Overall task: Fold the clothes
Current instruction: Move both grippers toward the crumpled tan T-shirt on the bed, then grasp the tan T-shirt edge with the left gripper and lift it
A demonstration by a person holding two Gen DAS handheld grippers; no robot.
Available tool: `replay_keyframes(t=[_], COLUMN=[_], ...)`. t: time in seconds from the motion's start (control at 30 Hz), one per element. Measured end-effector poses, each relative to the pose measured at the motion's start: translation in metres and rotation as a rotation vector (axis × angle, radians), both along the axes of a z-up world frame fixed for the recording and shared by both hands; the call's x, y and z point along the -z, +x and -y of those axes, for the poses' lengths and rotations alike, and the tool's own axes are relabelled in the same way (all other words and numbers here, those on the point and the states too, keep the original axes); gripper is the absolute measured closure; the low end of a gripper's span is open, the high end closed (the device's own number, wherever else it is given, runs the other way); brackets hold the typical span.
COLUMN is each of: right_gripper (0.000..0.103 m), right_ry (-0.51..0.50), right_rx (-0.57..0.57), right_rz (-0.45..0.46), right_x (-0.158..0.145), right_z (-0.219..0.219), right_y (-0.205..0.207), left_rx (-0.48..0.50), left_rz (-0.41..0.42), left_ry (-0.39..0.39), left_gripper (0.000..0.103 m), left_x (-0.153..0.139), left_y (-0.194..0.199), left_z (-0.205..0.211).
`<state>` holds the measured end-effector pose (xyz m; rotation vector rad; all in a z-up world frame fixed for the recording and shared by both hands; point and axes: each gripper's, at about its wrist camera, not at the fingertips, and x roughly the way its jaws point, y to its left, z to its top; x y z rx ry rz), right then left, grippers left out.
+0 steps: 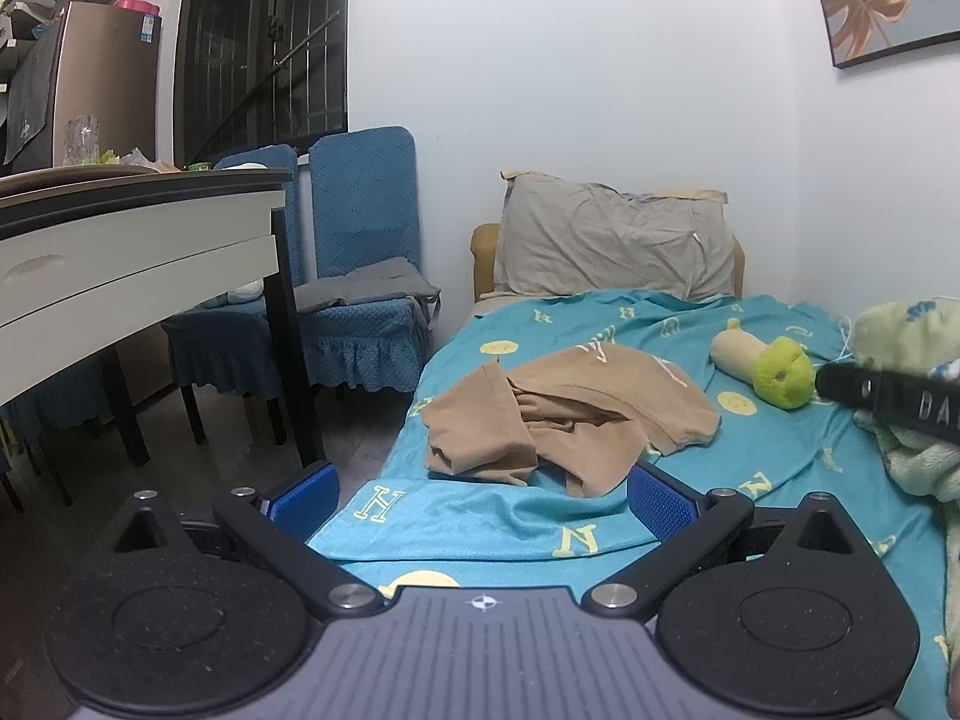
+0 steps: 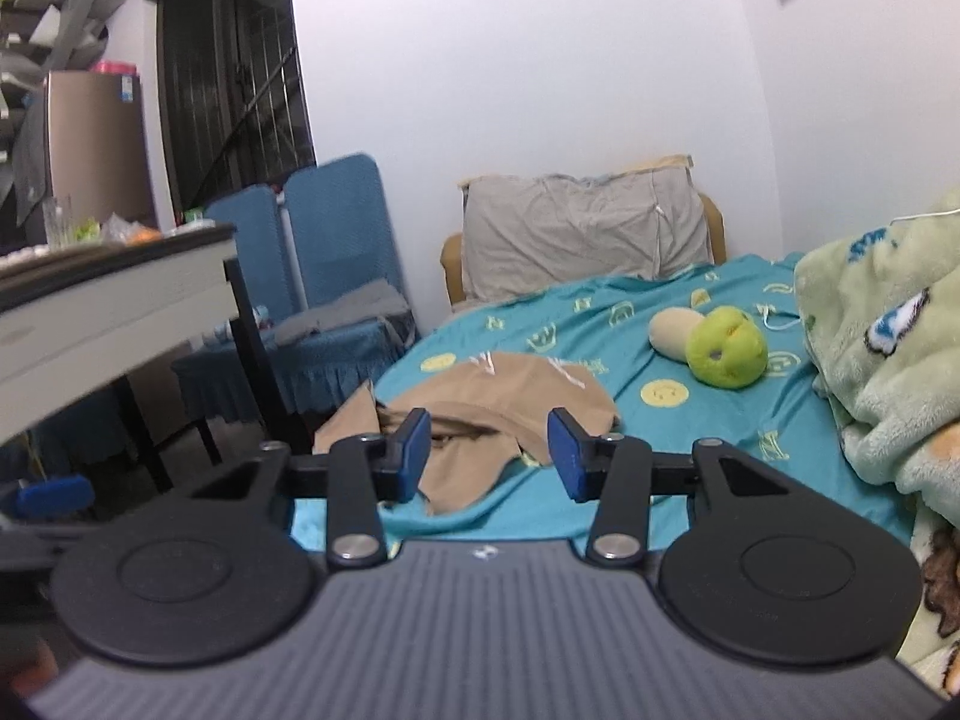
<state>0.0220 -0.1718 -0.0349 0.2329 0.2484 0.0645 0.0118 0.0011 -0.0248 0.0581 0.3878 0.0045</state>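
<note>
I see the tan garment [image 1: 564, 414] lying crumpled on the bed [image 1: 780, 450], long axis 9-to-3, at 12 o'clock from both my released, empty hand-held grippers, left [image 1: 480, 489] and right [image 2: 489, 450], the right seemingly nearer.

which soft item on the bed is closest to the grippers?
The crumpled tan garment, just beyond the open left gripper; the green plush toy lies farther back.
</note>
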Motion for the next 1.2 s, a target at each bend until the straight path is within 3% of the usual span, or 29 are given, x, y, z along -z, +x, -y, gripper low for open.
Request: replay_keyframes(t=[0.23,0.37,0.5,0.73,0.87,0.93,0.97,1.0,1.07,1.17,1.2], right_gripper=[0.056,0.056,0.056,0.075,0.076,0.076,0.076,0.076,0.075,0.075,0.075], right_ry=[-0.02,0.041,0.026,0.161,0.169,0.168,0.168,0.167,0.167,0.166,0.162], right_rx=[0.017,-0.005,0.027,0.049,0.04,0.035,0.033,0.031,0.026,0.018,0.016], right_rz=[0.01,-0.053,-0.064,-0.211,-0.256,-0.277,-0.288,-0.298,-0.319,-0.35,-0.357], right_x=[-0.042,-0.054,-0.045,-0.003,0.016,0.025,0.03,0.035,0.044,0.058,0.061], right_z=[0.008,0.027,0.035,0.064,0.064,0.063,0.062,0.062,0.06,0.059,0.058], right_y=[0.022,0.044,0.047,0.072,0.093,0.104,0.11,0.115,0.126,0.143,0.147], left_rx=[0.006,0.01,0.013,0.022,0.011,0.01,0.01,0.008,0.015,0.016,0.018], left_rz=[-0.034,-0.062,-0.091,-0.127,-0.156,-0.177,-0.187,-0.198,-0.21,-0.17,-0.156], left_ry=[0.027,0.051,0.074,0.079,0.083,0.103,0.115,0.113,0.088,0.038,0.022], left_gripper=[0.0,0.0,0.0,0.004,0.011,0.016,0.026,0.042,0.059,0.096,0.1], left_x=[0.006,0.01,0.014,0.034,0.061,0.075,0.082,0.089,0.1,0.099,0.096], left_y=[0.035,0.064,0.093,0.212,0.277,0.303,0.315,0.325,0.338,0.334,0.329], left_z=[0.004,0.008,0.011,0.022,0.022,0.02,0.019,0.016,0.008,-0.005,-0.009])
